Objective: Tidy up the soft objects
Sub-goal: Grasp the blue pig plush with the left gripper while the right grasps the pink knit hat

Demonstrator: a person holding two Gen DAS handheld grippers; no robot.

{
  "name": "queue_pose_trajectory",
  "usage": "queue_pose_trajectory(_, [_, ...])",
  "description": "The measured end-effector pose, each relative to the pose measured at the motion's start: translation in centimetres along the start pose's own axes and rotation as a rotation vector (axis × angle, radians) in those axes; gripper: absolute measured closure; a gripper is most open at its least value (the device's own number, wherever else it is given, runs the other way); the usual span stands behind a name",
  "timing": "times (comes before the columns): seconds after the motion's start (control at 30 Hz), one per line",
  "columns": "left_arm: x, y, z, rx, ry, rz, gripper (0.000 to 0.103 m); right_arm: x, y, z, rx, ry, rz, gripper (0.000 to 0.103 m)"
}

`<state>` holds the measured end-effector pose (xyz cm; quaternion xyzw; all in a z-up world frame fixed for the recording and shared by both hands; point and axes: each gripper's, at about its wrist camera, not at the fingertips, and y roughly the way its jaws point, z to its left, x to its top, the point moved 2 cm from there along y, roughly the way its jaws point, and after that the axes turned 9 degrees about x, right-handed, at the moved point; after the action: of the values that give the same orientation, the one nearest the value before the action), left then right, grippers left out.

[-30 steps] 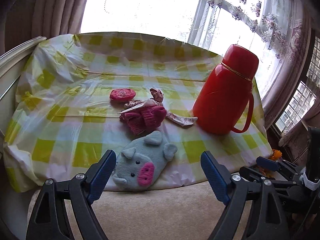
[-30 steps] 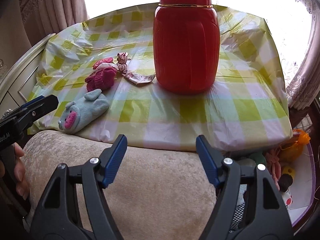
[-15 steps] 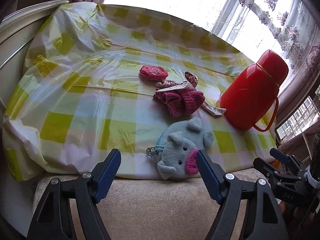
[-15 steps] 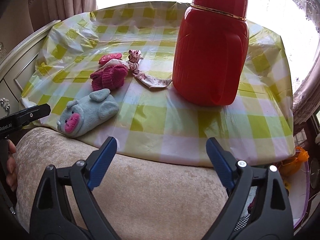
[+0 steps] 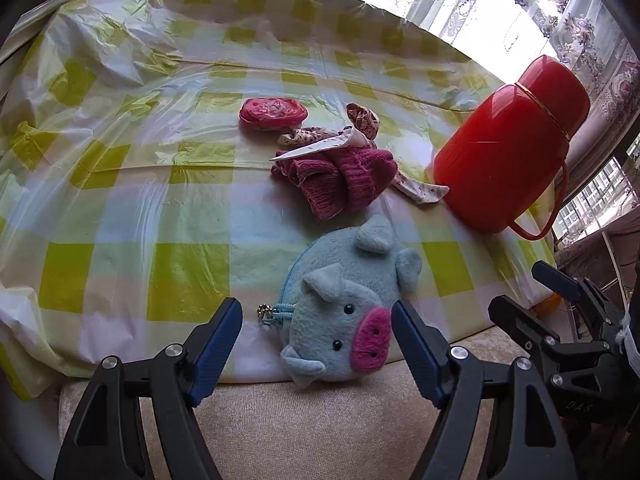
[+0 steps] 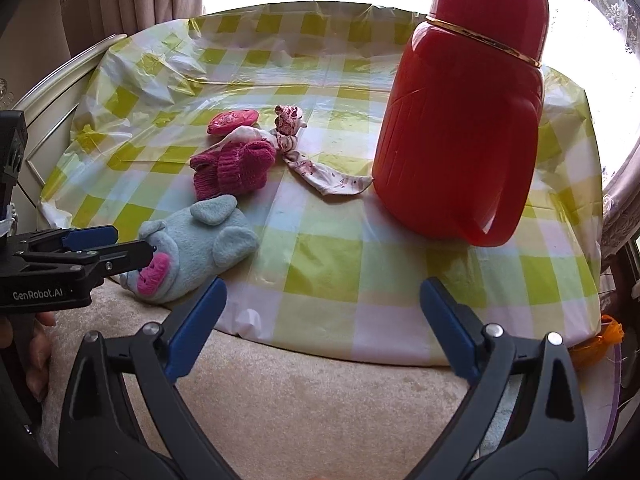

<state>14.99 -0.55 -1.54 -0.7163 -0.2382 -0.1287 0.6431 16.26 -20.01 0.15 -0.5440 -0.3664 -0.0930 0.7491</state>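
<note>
A light-blue plush pig pouch (image 5: 344,304) lies at the near edge of the checked tablecloth (image 5: 120,184); it also shows in the right wrist view (image 6: 192,248). Behind it lie magenta knitted socks (image 5: 340,180), a floral fabric strip (image 5: 344,136) and a flat pink pouch (image 5: 274,113). My left gripper (image 5: 316,344) is open, its fingers on either side of the pig's head, not touching. My right gripper (image 6: 320,320) is open and empty above the beige cushion edge, to the right of the pig.
A tall red thermos jug (image 5: 508,152) stands at the right of the table, near the fabric strip; it looms large in the right wrist view (image 6: 460,128). A beige upholstered edge (image 6: 300,392) lies in front. Curtains and a window are behind.
My left gripper has moved forward and closer, so the pig now sits between its open fingers. My right gripper has moved closer to the table.
</note>
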Motion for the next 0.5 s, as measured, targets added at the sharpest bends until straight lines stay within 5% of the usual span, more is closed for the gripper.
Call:
queue_pose_trajectory(0.17, [0.3, 1.1, -0.5, -0.025, 0.024, 0.022, 0.026, 1.1, 0.4, 0.0, 0.025, 0.0, -0.038, 0.005])
queue_pose_trajectory(0.5, [-0.3, 2.2, -0.4, -0.091, 0.017, 0.038, 0.055, 5.2, 4.3, 1.1, 0.145, -0.011, -0.039, 0.005])
